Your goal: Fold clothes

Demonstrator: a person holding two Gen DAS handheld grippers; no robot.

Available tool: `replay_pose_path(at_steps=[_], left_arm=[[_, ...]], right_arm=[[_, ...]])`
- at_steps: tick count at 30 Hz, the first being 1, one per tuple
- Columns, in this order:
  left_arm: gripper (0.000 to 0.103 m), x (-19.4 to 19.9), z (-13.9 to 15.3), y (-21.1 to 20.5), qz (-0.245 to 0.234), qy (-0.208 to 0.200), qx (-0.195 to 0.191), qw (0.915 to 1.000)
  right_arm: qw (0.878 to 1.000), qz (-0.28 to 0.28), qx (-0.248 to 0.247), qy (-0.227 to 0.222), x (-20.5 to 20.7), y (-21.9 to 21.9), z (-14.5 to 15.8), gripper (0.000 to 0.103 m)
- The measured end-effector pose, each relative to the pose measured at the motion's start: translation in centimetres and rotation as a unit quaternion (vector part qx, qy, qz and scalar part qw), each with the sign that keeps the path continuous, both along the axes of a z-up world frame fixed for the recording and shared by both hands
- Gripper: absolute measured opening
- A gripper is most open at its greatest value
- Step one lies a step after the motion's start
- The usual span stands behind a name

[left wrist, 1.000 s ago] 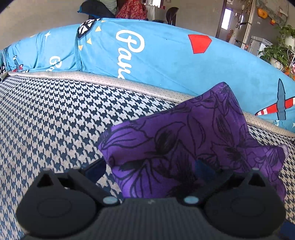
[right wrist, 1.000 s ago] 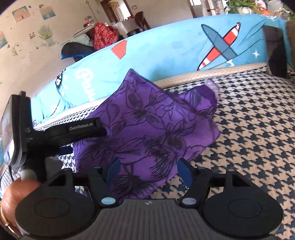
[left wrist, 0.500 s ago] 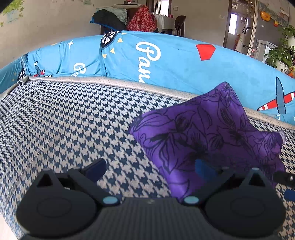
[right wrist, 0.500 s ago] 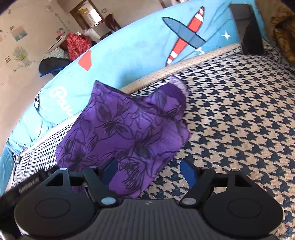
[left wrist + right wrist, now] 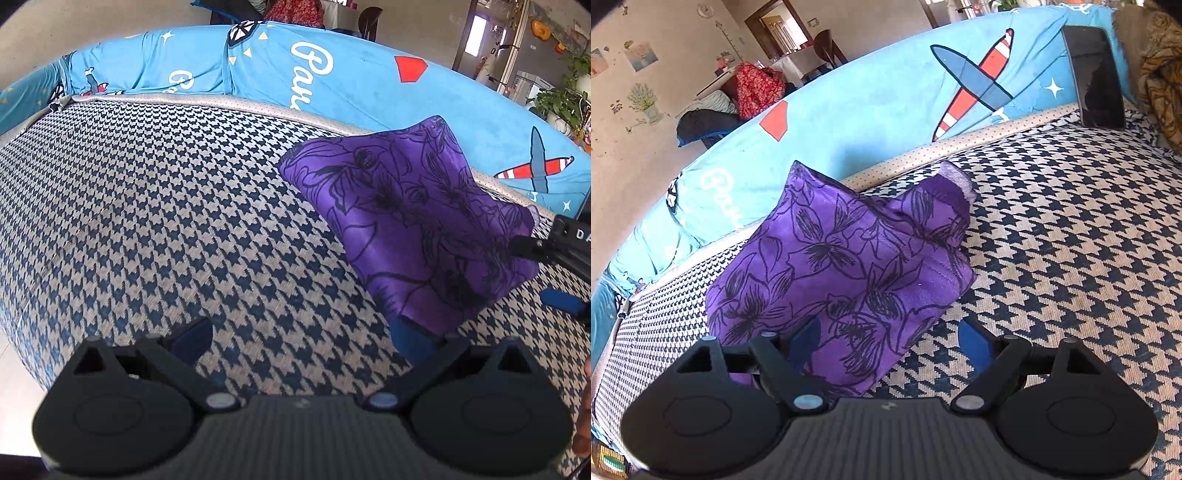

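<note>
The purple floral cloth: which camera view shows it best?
The right wrist view: the purple floral cloth lies whole and central there. The left wrist view shows it off to the right, its right edge partly covered by the other gripper.

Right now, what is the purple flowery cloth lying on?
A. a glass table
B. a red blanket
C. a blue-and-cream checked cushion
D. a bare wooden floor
C: the purple flowery cloth lies folded on the blue-and-cream checked cushion, just in front of the bright blue backrest with the plane picture.
</note>
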State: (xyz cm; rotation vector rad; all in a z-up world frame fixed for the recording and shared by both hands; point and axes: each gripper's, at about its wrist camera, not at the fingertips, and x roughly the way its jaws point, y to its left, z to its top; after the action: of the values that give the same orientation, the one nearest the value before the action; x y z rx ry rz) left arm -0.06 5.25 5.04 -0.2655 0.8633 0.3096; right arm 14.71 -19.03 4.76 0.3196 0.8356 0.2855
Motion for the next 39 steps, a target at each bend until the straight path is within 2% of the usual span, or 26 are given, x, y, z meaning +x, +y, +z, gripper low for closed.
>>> replay_pose_path(at_steps=[11, 19, 24, 29, 33, 39], left_arm=[[0.103, -2.7, 2.0, -1.1, 0.005, 0.000, 0.011, 0.9999], [0.103, -3.5, 2.9, -2.9, -0.005, 0.001, 0.018, 0.9998], [0.103, -3.9, 3.6, -3.8, -0.010, -0.004, 0.023, 0.9997], [0.103, -4.2, 4.0, -4.6, -0.025, -0.012, 0.024, 0.9993], [0.103, -3.8, 3.6, -5.0, -0.046, -0.013, 0.022, 0.9986], [0.103, -2.1, 2.5, -4.9, -0.071, -0.002, 0.025, 0.9971]], right_arm=[[0.997, 0.050, -0.026, -0.059, -1.4, 0.1, 0.5, 0.087], [0.991, 0.085, -0.062, -0.084, -2.8, -0.6, 0.9, 0.095], [0.987, 0.096, -0.056, -0.120, -3.8, -1.5, 1.9, 0.102], [0.984, 0.090, -0.054, -0.143, -4.3, -3.2, 2.8, 0.103], [0.987, 0.072, -0.040, -0.140, -3.9, -5.5, 3.0, 0.103], [0.993, 0.041, -0.011, -0.107, -2.1, -8.0, 2.1, 0.103]])
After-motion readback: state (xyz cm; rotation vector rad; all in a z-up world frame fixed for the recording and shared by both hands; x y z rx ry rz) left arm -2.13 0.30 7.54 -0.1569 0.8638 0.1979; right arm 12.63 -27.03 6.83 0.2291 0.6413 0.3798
